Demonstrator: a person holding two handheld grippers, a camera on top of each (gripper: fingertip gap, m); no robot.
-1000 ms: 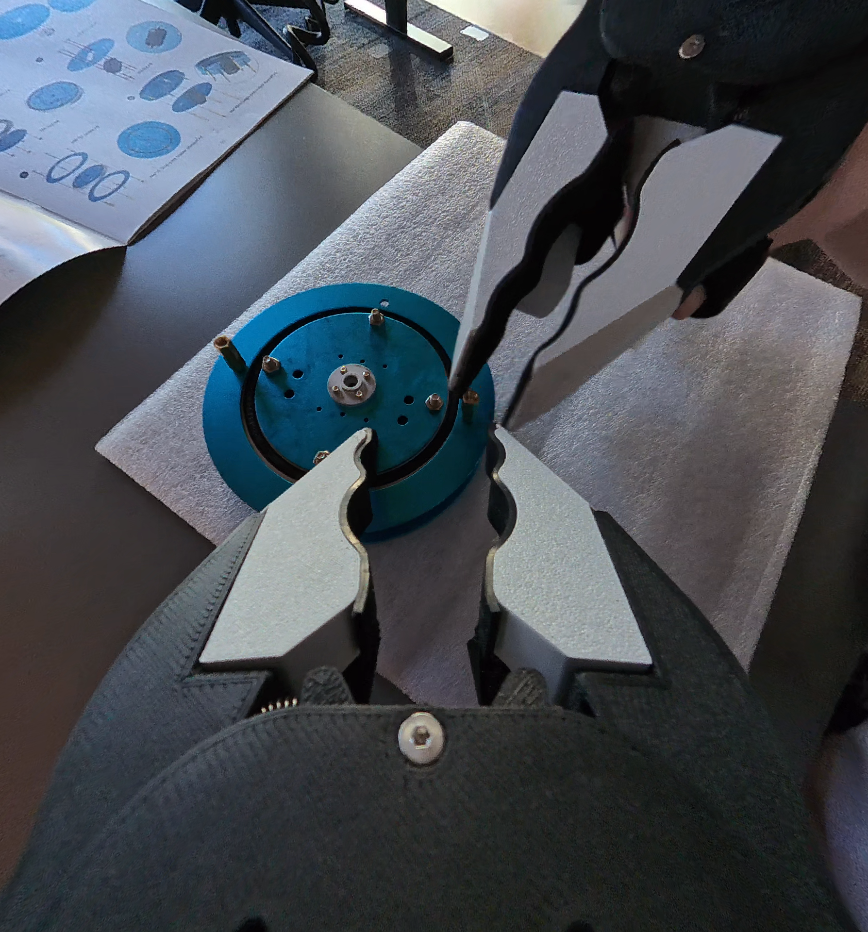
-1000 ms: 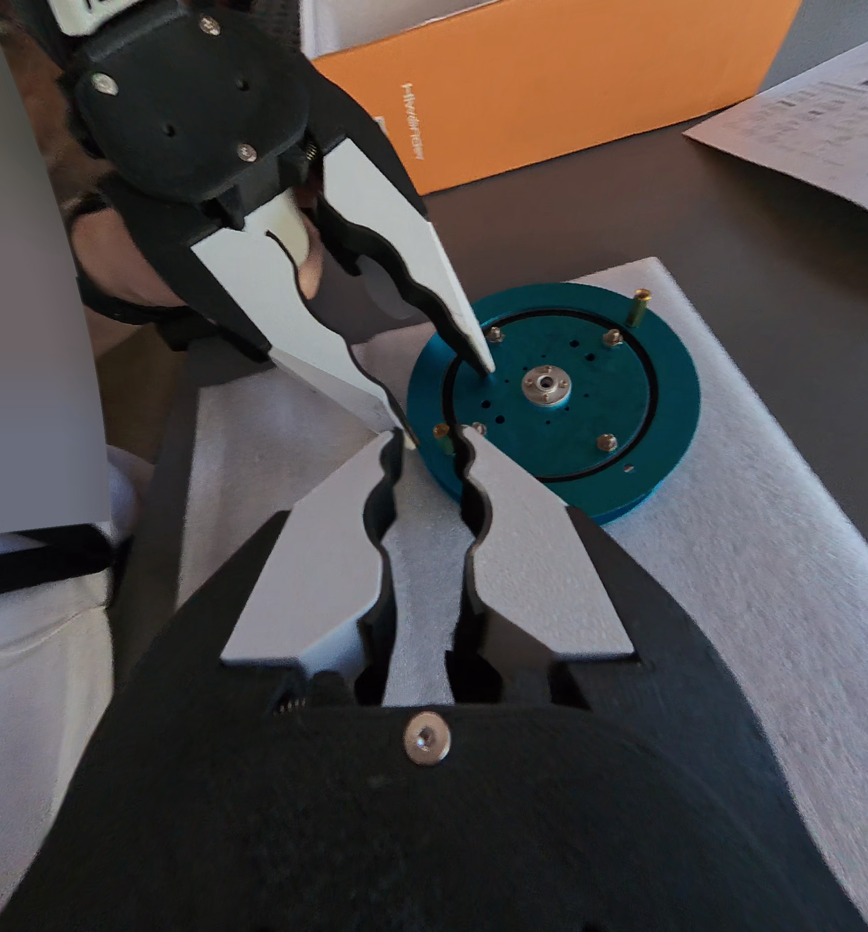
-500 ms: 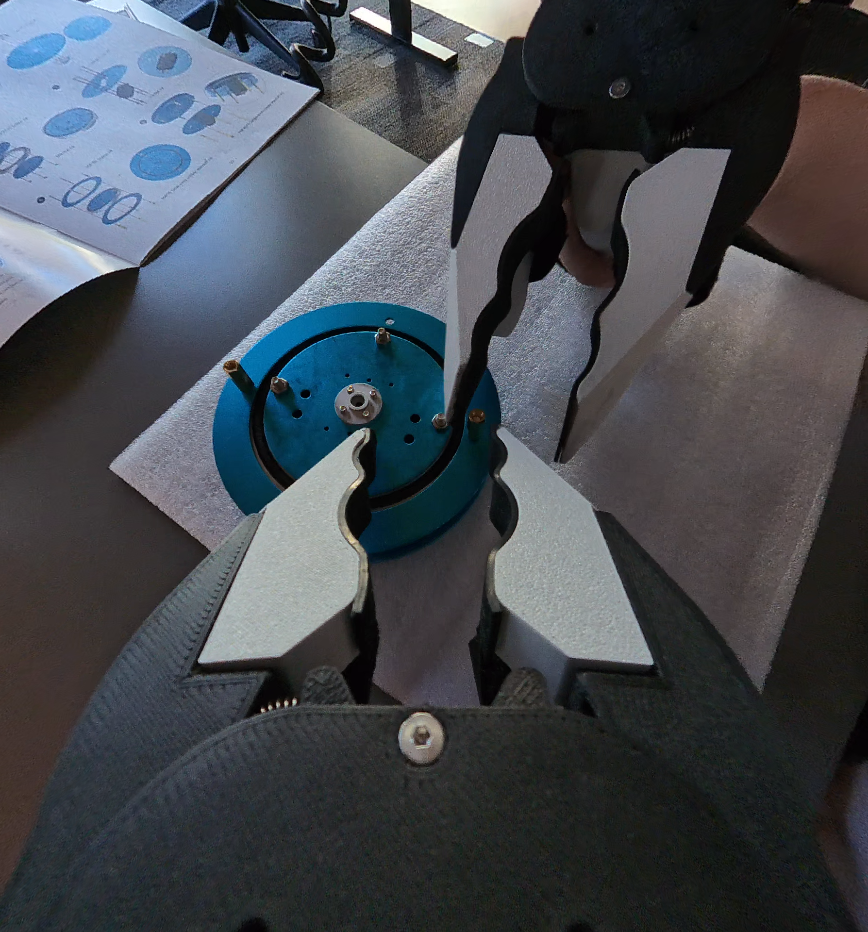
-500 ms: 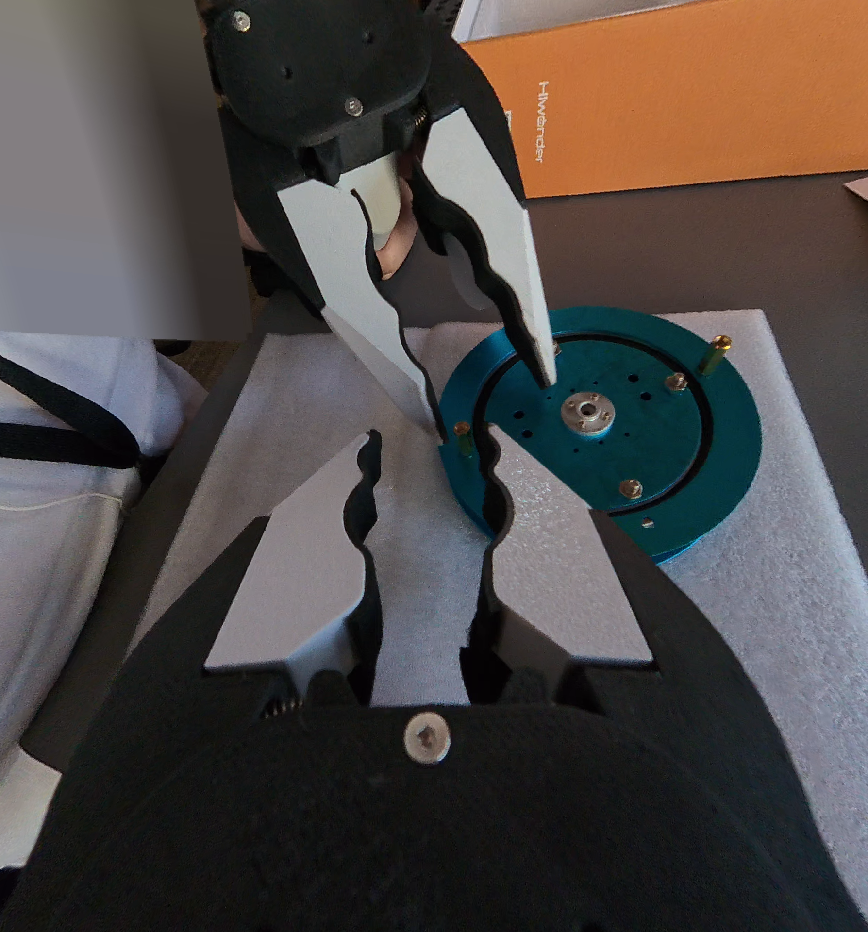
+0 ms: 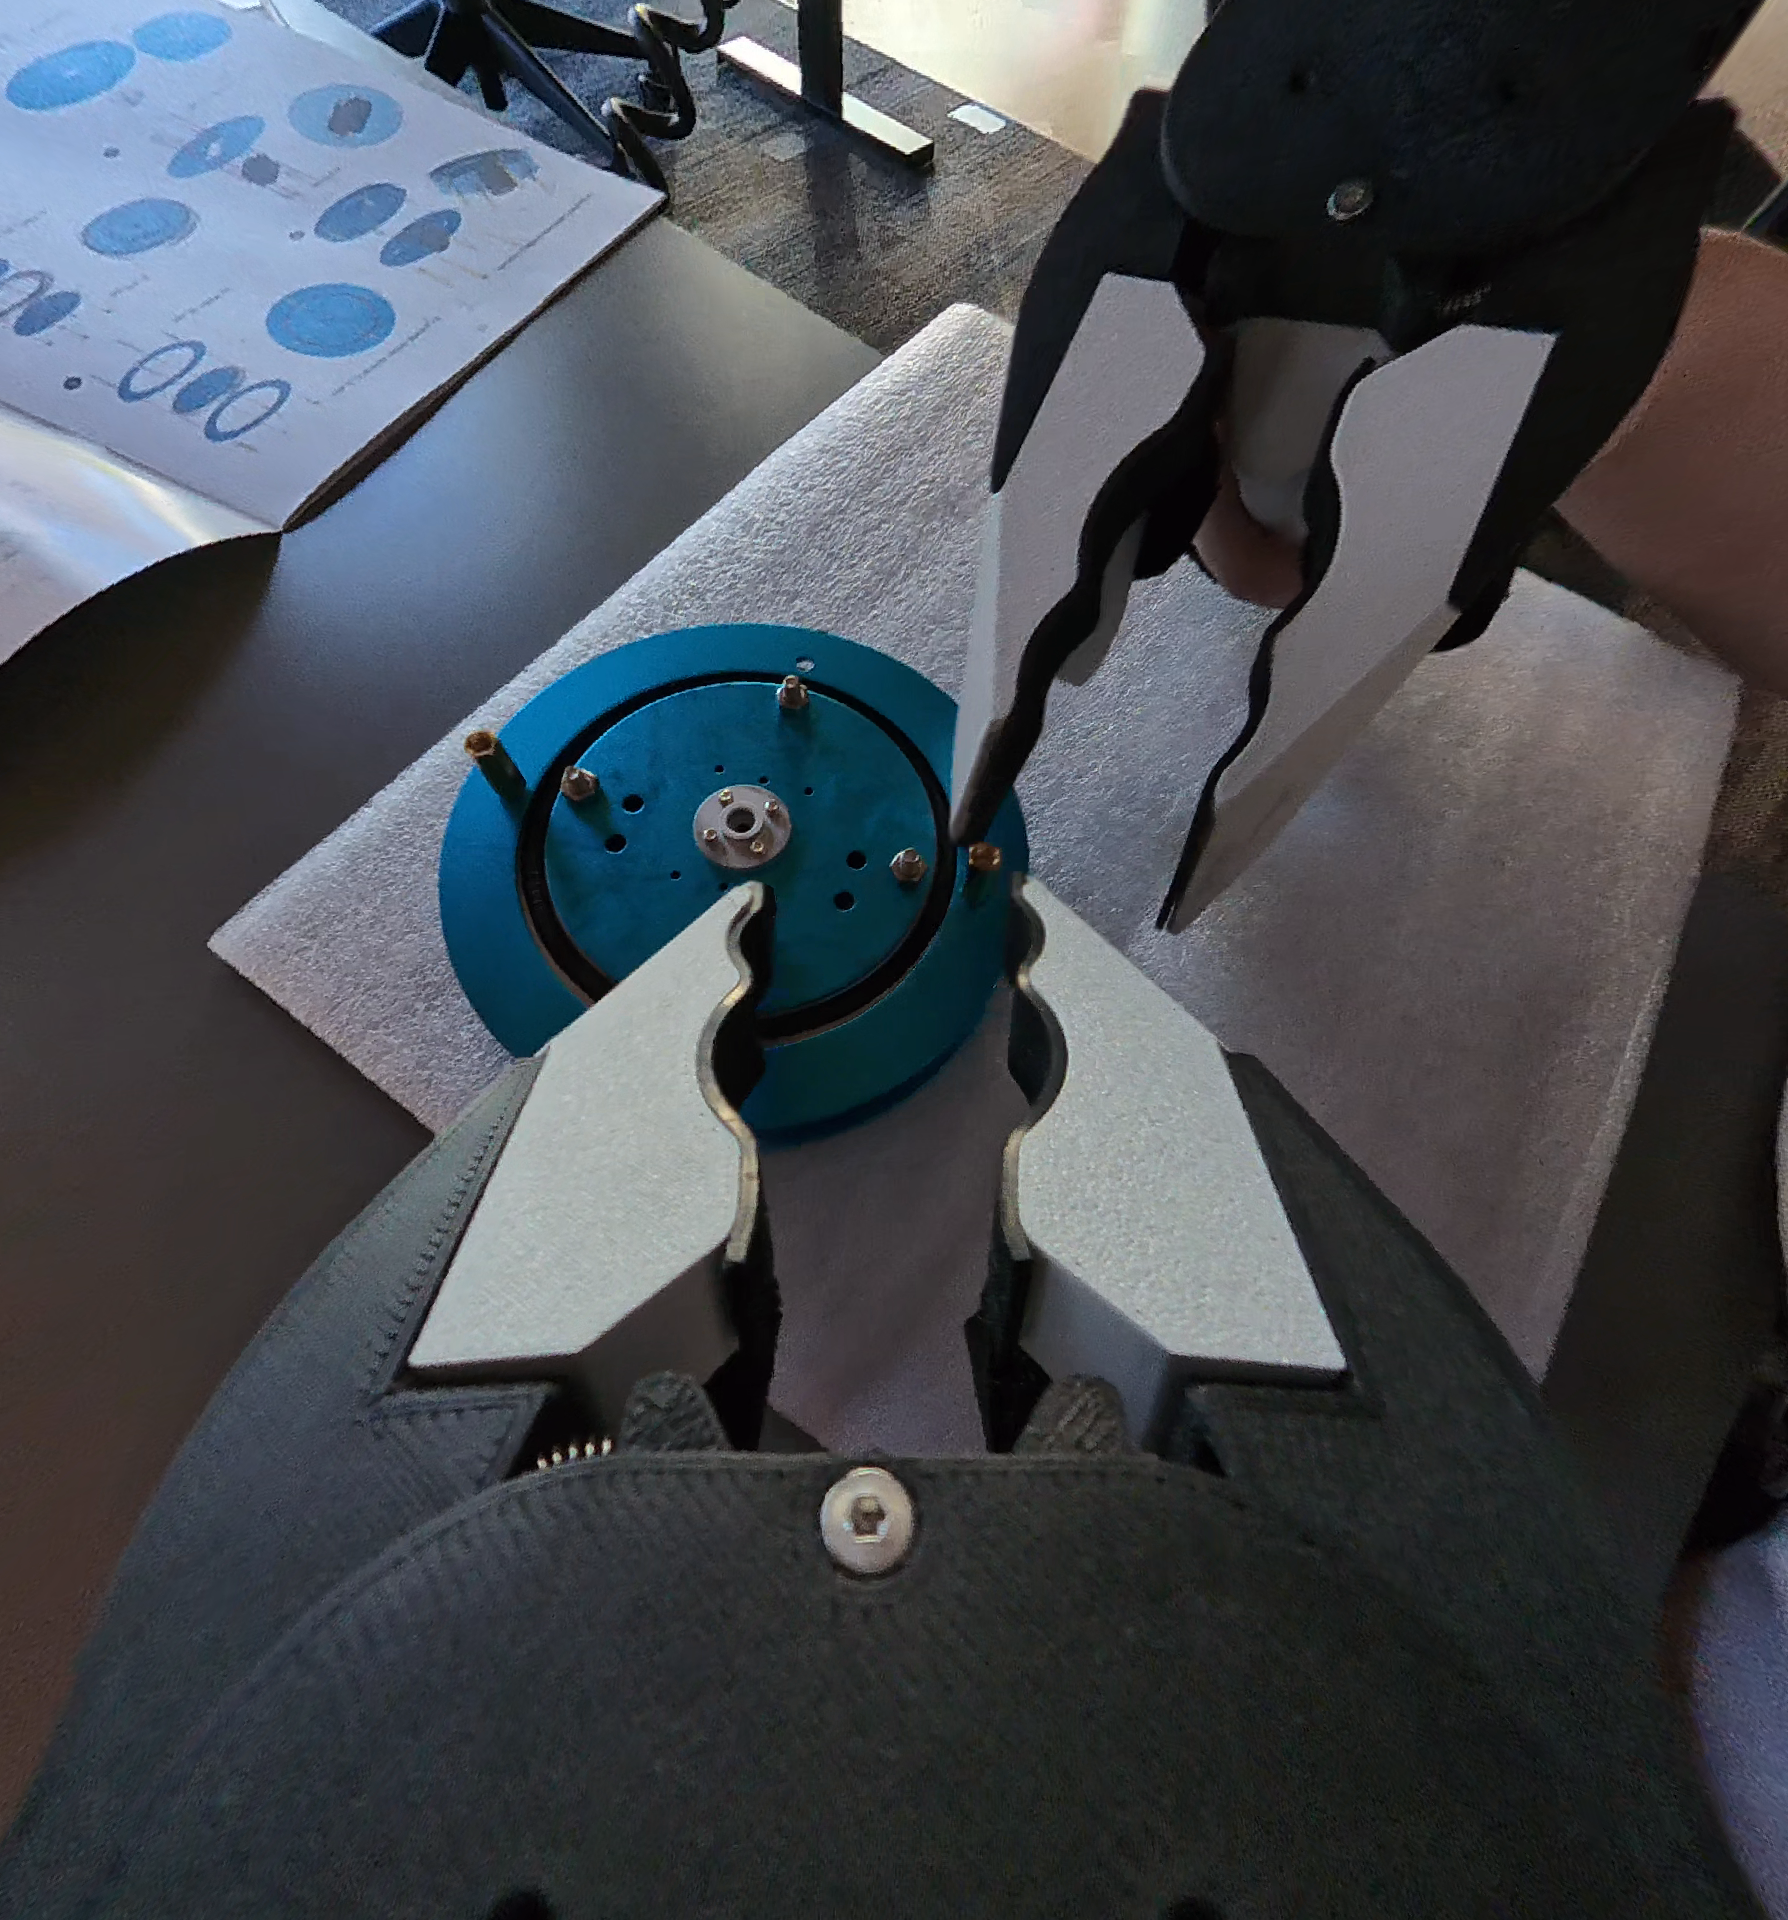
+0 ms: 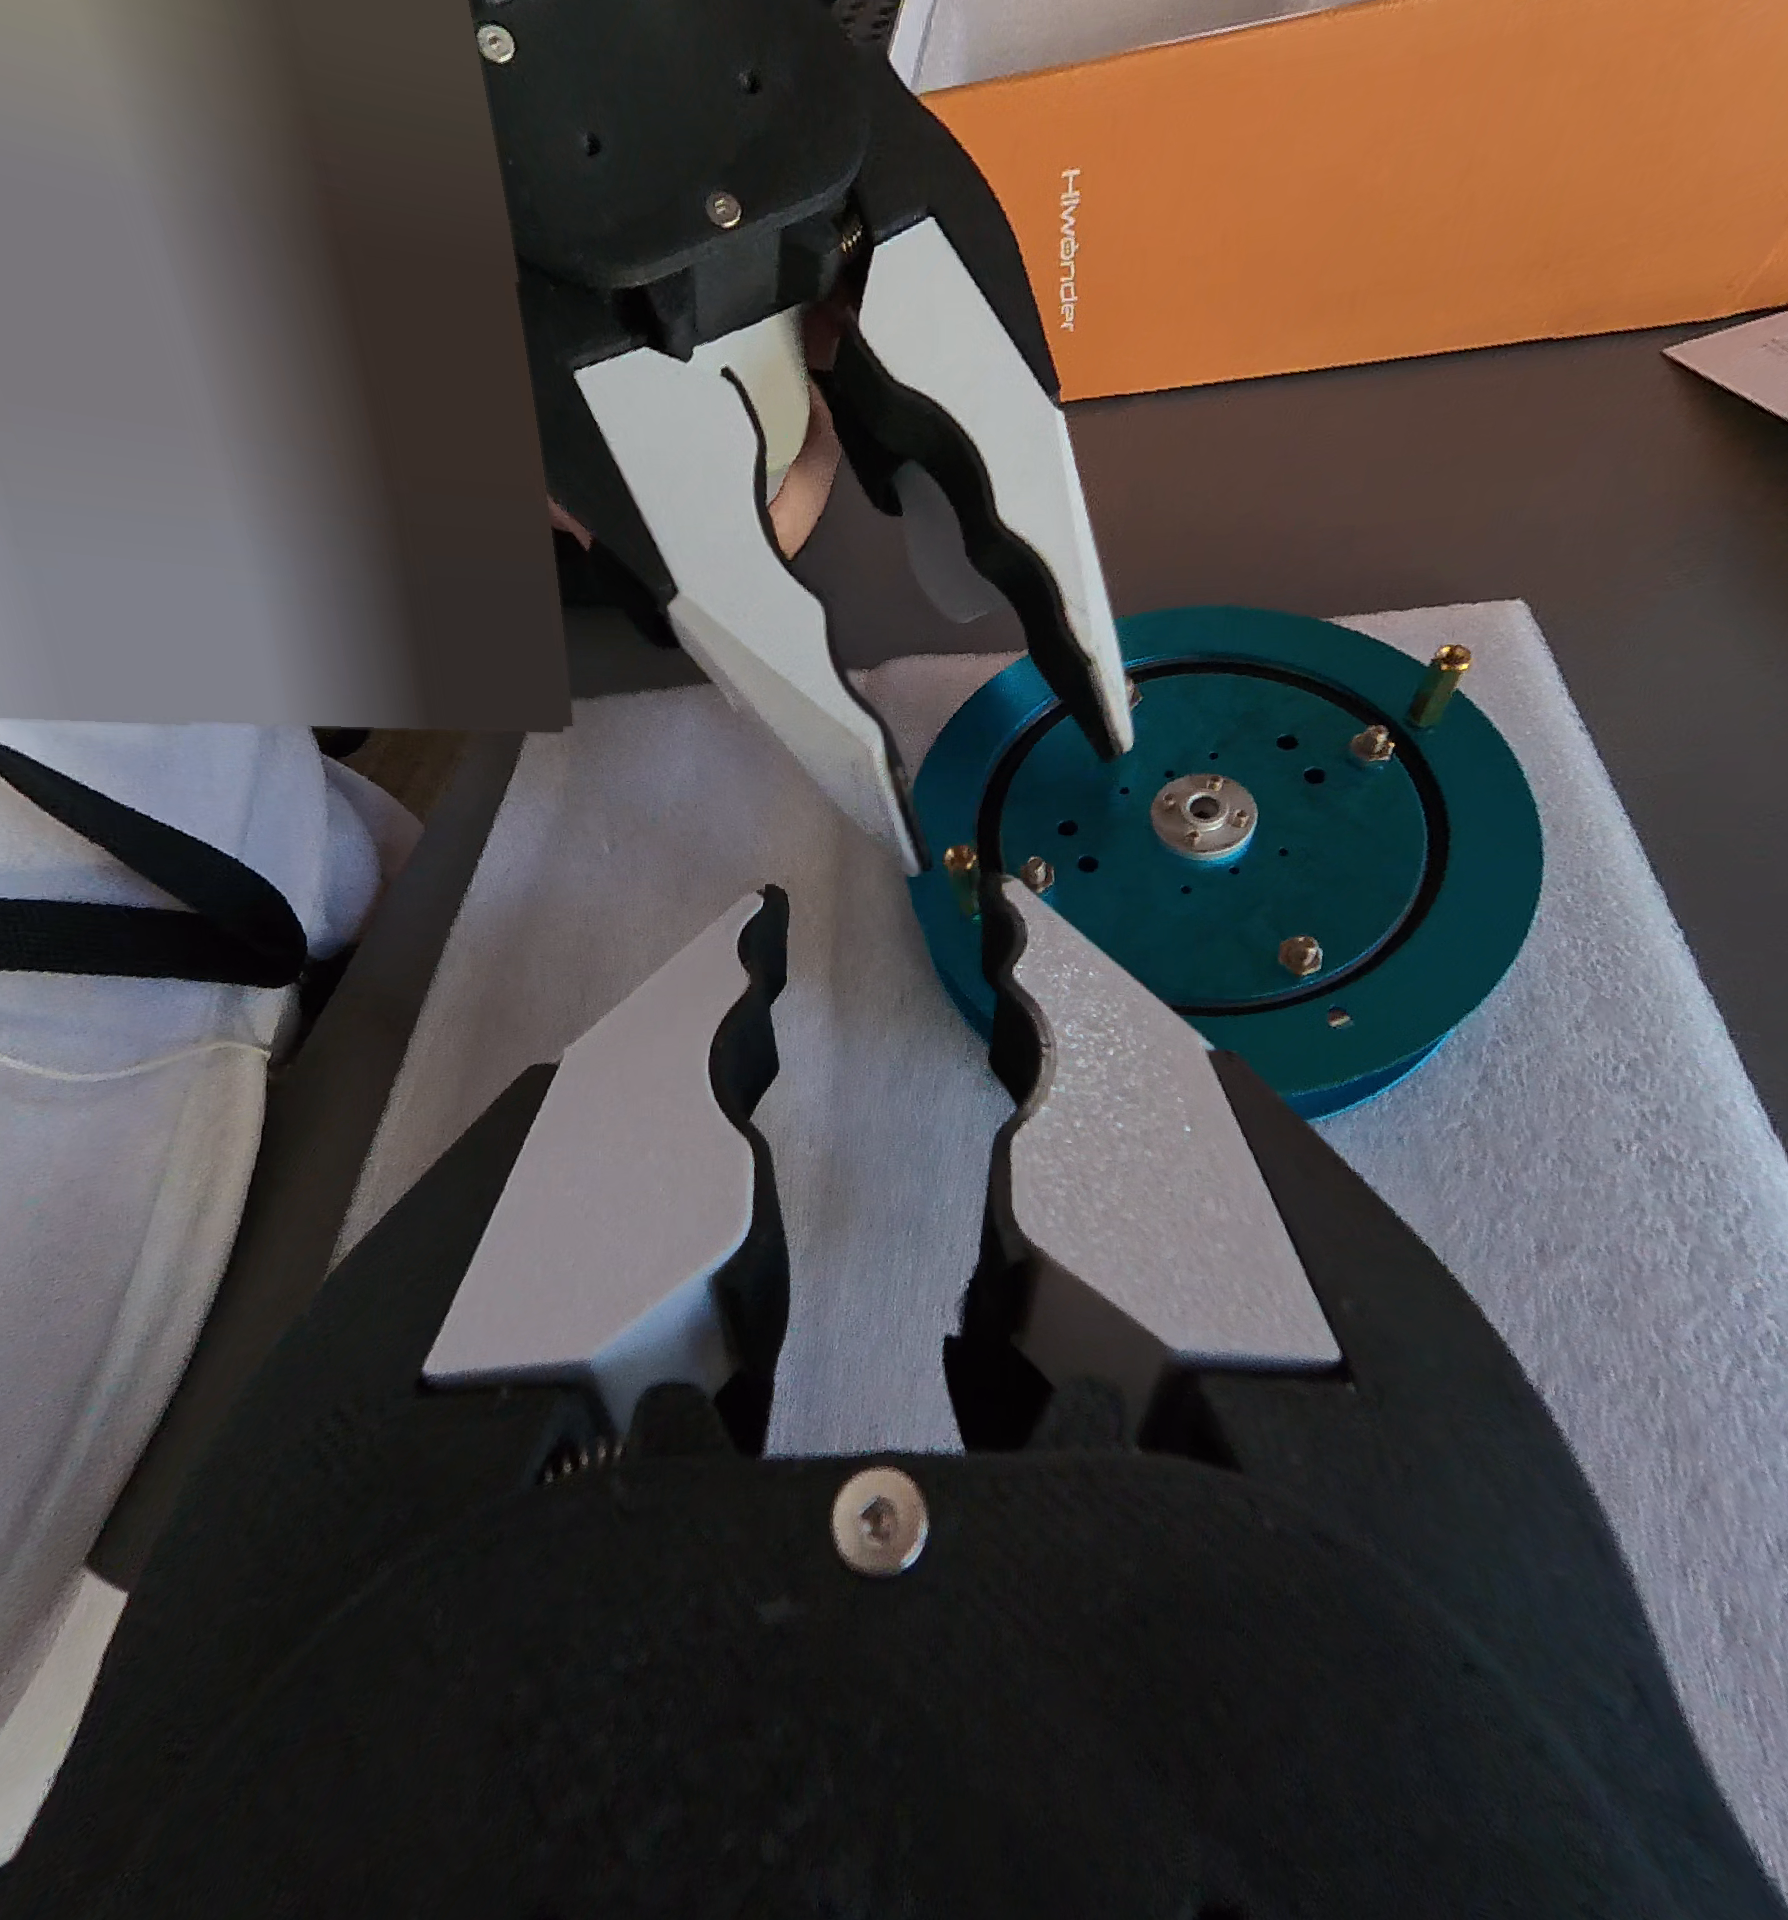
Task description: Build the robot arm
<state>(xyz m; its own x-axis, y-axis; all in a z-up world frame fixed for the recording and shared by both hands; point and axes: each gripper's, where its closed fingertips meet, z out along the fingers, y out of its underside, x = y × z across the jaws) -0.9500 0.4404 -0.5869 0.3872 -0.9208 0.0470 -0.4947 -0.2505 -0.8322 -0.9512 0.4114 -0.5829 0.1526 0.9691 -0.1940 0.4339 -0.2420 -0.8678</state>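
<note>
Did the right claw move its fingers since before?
Yes. The right gripper opened. One fingertip stayed at the disc's rim, and the other swung away from the disc, out over the foam.

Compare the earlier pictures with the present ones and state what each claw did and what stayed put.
The right claw opened wider, its tips spreading to either side of the brass standoff at the rim of the blue disc, and it swung more upright. Nothing was taken hold of or let go. The left claw stayed open, straddling the disc's edge; the disc and the foam sheet did not shift.
</note>
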